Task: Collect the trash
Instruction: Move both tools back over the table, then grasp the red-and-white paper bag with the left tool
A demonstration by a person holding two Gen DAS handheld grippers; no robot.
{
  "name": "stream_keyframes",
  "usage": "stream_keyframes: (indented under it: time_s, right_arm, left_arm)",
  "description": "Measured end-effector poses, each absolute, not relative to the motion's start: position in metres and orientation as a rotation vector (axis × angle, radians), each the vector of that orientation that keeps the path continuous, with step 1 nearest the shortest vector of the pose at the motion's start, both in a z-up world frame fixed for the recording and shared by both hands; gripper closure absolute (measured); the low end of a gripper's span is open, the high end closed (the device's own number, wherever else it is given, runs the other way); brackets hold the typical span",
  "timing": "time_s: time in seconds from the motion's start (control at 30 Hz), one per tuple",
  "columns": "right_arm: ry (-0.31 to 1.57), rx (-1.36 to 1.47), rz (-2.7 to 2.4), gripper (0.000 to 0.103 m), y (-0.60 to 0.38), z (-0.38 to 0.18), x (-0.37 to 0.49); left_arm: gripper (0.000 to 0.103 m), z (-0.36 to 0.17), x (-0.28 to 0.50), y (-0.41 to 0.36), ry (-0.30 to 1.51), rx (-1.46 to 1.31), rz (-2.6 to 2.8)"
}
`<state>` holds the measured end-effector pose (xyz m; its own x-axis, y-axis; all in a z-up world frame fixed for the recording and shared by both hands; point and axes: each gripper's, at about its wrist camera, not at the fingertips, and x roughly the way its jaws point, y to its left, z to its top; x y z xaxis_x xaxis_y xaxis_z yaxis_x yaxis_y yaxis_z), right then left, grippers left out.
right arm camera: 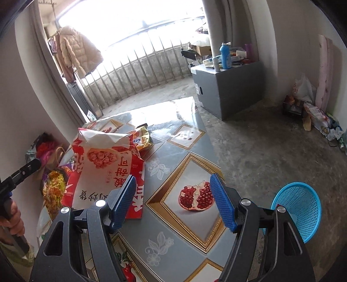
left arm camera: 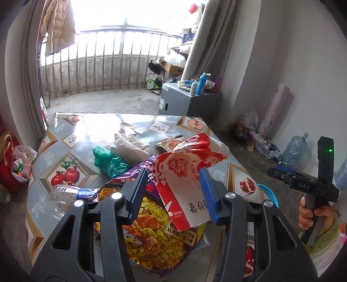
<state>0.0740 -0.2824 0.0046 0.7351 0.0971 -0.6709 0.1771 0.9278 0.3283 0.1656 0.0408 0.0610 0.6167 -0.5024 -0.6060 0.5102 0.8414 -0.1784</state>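
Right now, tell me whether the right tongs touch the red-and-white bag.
Apart. The right wrist view shows the right tongs open over bare tablecloth, the red-and-white bag left of them.

Both views are lit by daylight from the balcony opening (left arm camera: 130, 17) far beyond the jaws, which is blown out to white. Glare is thrown across the glossy tablecloth (right arm camera: 164, 112) ahead of the jaws. Straight lines are bent by fisheye distortion, corners are vignetted black, and slight softness is seen throughout.

On the table (left arm camera: 65, 138) lie three food packets: one red-white (left arm camera: 186, 173), one purple (left arm camera: 156, 238), one yellow (left arm camera: 171, 144). One green bag (left arm camera: 108, 160), one cloth (left arm camera: 130, 147), one clear bottle (left arm camera: 65, 195). One blue basket (right arm camera: 301, 204) stands on the floor.
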Motion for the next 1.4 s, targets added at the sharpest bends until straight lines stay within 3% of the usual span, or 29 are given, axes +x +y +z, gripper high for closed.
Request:
stream_keyframes:
  time_s: [0.13, 0.3, 0.53, 0.73, 0.87, 1.0, 1.33, 1.4]
  right_arm:
    - [0.766, 0.354, 0.013, 0.035, -0.266, -0.007, 0.103]
    - [0.81, 0.339, 0.116, 0.045, -0.251, -0.031, 0.147]
    - [0.863, 0.368, 0.194, 0.05, -0.247, -0.062, 0.192]
    - [0.892, 0.441, 0.257, 0.062, -0.246, -0.078, 0.212]
    - [0.901, 0.51, 0.301, 0.078, -0.247, -0.081, 0.209]
    - [0.892, 0.531, 0.323, 0.083, -0.249, -0.077, 0.197]
    - [0.874, 0.508, 0.282, 0.083, -0.26, -0.072, 0.179]
    - [0.872, 0.493, 0.287, 0.079, -0.257, -0.069, 0.183]
  left_arm:
    - [0.066, 0.043, 0.192, 0.031, 0.743, 0.032, -0.594]
    - [0.075, 0.024, 0.223, 0.021, 0.803, 0.085, -0.582]
    - [0.089, 0.009, 0.241, 0.009, 0.852, 0.135, -0.585]
    - [0.099, 0.002, 0.245, 0.004, 0.892, 0.113, -0.613]
    - [0.101, 0.0, 0.239, -0.002, 0.919, 0.096, -0.653]
    - [0.101, -0.004, 0.227, -0.01, 0.936, 0.093, -0.689]
    - [0.101, 0.005, 0.216, 0.004, 0.895, 0.077, -0.626]
    - [0.096, 0.008, 0.223, 0.009, 0.893, 0.082, -0.592]
